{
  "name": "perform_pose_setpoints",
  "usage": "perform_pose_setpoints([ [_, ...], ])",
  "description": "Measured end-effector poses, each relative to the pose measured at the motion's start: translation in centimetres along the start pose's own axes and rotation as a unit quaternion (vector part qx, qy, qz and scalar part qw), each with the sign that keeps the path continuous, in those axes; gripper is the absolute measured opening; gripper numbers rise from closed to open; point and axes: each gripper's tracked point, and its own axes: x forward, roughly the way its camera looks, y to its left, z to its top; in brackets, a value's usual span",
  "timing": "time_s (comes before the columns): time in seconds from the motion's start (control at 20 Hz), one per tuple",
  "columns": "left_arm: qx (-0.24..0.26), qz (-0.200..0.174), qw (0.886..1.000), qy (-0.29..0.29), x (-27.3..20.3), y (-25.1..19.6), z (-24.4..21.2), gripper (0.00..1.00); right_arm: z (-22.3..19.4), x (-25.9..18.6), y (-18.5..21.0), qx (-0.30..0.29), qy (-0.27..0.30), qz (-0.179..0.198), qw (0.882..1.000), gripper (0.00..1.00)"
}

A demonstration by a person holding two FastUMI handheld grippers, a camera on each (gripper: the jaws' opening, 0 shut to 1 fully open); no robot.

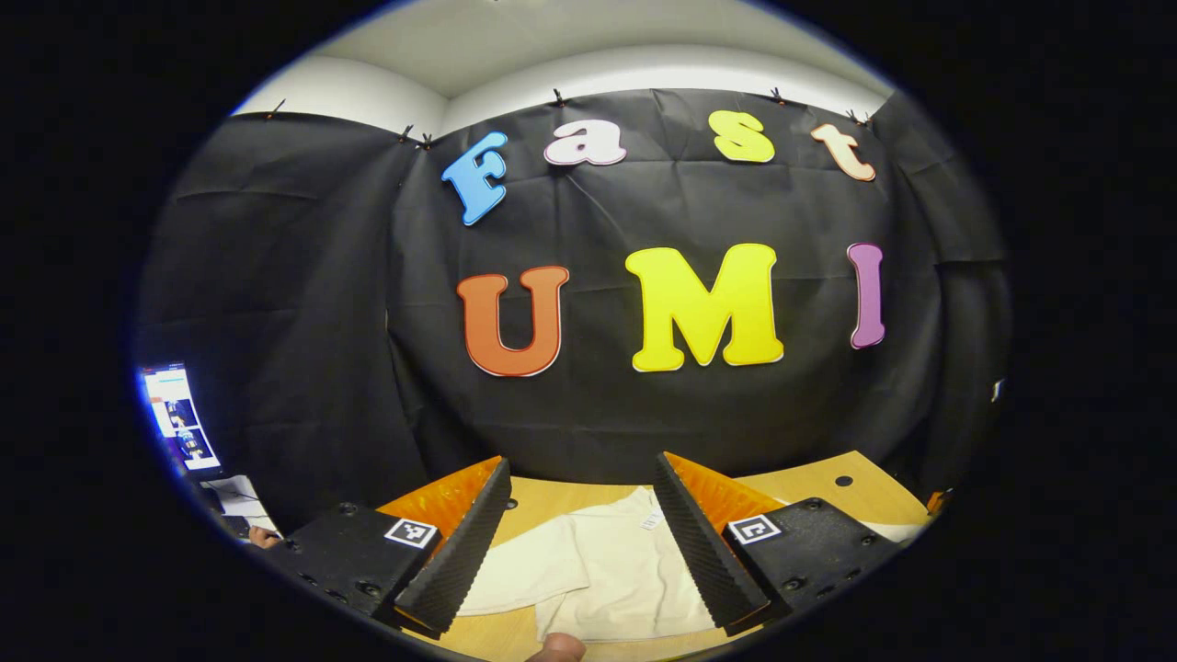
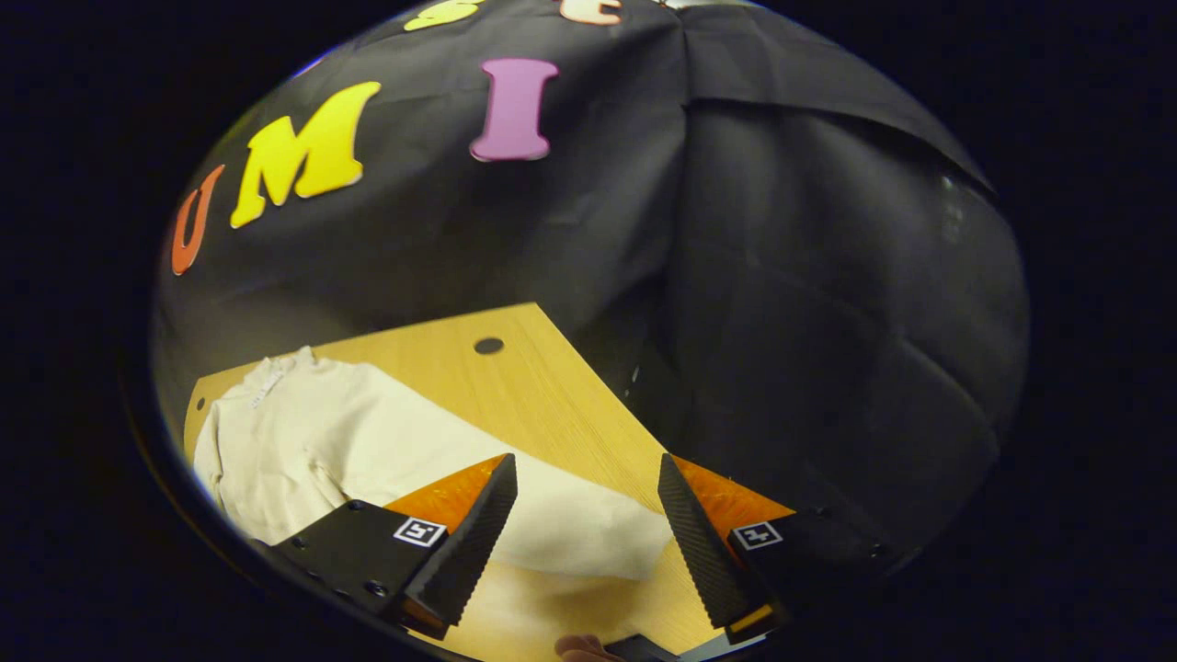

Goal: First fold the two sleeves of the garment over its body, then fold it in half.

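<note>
Cloth of a cream, soft knit, a long-sleeved garment (image 1: 607, 570), lies spread flat on the pale wooden bench (image 1: 818, 492) in front of the black booth wall. In the left gripper view the left tool (image 1: 583, 544) hangs above it with its jaws released and wide apart, nothing between them; the garment's body and one sleeve folded across it show in the gap below, with the neck label toward the far edge of the bench. In the right gripper view the right tool (image 2: 587, 542) is likewise released, fingers spread and holding nothing. Here the garment (image 2: 322, 441) stretches from the far left of the bench (image 2: 552, 386) toward the tool, and its outstretched sleeve (image 2: 570, 529) ends in the gap between the fingers, below them. A dark round hole (image 2: 488, 346) marks the bare wood beyond the sleeve.
</note>
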Motion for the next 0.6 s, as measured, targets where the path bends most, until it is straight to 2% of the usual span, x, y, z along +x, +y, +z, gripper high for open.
perform_pose_setpoints([
  [0.25,0.019,0.026,0.999,0.003,-1.4,-1.7,0.4,0.98,-5.1,5.5,-3.1,0.034,0.107,-0.027,0.993,0.96],
  [0.45,0.023,0.031,0.999,0.006,-2.3,-2.6,0.6,0.98,-8.7,6.2,-3.5,0.08,0.179,-0.038,0.98,0.97],
  [0.6,0.036,0.028,0.999,-0.005,-2.4,-2.4,1.4,0.98,-9.4,6.3,-2.9,0.119,0.215,-0.041,0.969,0.96],
])
